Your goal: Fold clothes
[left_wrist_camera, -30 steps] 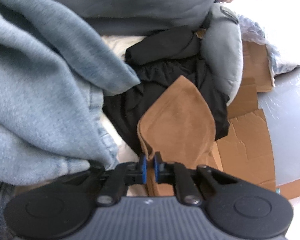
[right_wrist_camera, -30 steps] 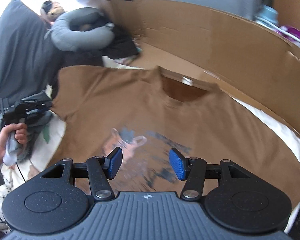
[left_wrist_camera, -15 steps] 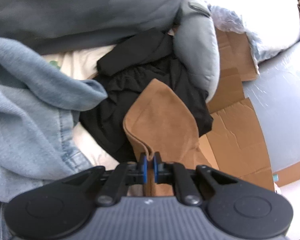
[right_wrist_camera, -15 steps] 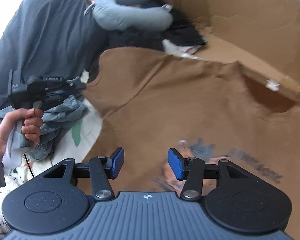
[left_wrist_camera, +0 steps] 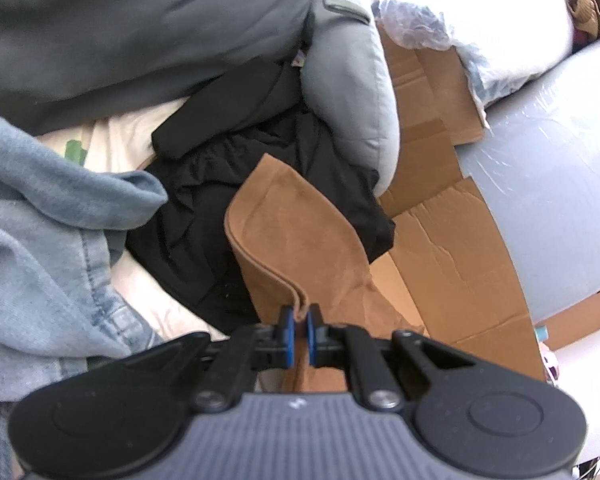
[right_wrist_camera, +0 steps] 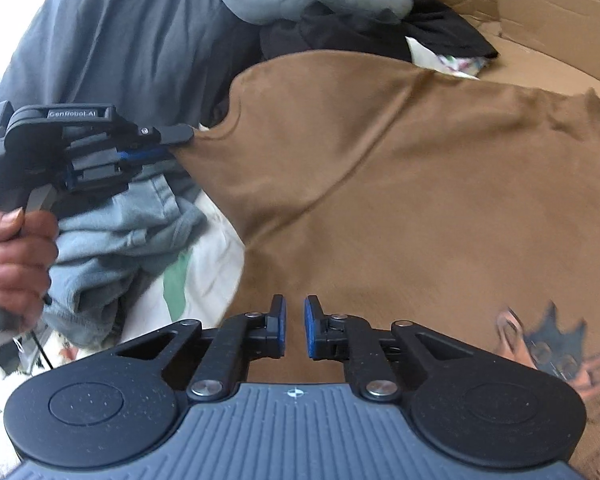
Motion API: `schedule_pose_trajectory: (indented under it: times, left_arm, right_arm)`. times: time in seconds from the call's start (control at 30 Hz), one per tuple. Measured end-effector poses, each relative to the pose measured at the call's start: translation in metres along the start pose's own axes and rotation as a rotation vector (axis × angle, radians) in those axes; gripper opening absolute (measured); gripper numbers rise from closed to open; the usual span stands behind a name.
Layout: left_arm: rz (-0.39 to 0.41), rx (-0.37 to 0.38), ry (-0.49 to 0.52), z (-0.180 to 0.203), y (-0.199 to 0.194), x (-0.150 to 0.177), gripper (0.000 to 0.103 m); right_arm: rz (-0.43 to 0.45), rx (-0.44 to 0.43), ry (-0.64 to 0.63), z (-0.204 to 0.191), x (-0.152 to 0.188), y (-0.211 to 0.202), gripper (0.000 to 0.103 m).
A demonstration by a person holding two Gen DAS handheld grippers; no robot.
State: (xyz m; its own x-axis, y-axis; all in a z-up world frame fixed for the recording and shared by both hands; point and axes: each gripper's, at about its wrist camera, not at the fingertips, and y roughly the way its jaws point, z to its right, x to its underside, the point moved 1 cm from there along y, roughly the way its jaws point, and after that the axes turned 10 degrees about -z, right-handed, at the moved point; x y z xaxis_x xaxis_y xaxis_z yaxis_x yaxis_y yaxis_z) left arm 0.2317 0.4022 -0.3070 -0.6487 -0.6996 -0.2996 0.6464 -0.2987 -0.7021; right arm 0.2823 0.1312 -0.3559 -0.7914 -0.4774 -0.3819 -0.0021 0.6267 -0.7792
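We see the left tongs [left_wrist_camera: 299,330] pressed together on the hem of the brown T-shirt's sleeve [left_wrist_camera: 300,240], the fold of cloth pinched between the blue pads. In the right wrist view the same left tongs [right_wrist_camera: 180,140], held by a hand [right_wrist_camera: 18,256], grip that sleeve at the shirt's left edge, pulling it out sideways. The brown T-shirt [right_wrist_camera: 400,184] lies spread out, print side up, with the printed figure [right_wrist_camera: 548,344] to the right of the right tongs [right_wrist_camera: 295,332]. The right tongs sit over the lower part of the shirt with only a narrow gap between the pads; we cannot tell whether any cloth is caught in them. Beyond the sleeve lie black clothes [left_wrist_camera: 236,196], a grey neck pillow [left_wrist_camera: 352,92] and flattened cardboard [left_wrist_camera: 452,248]; pale blue denim [left_wrist_camera: 40,232] is heaped at the left
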Motion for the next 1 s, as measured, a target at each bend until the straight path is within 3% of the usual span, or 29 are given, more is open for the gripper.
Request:
schedule_pose_trajectory:
  times: [0.47,1.0]
  left_arm:
    - [-0.026,0.006,0.029,0.013,-0.007,0.012,0.006]
    - [-0.163,-0.027,0.171,0.038,0.007,0.049,0.005]
  right_arm:
    - [-0.017,-0.06,0.046,-0.005,-0.02,0.052,0.007]
    - [-0.029,-0.019,0.172,0.004,-0.014,0.077,0.011]
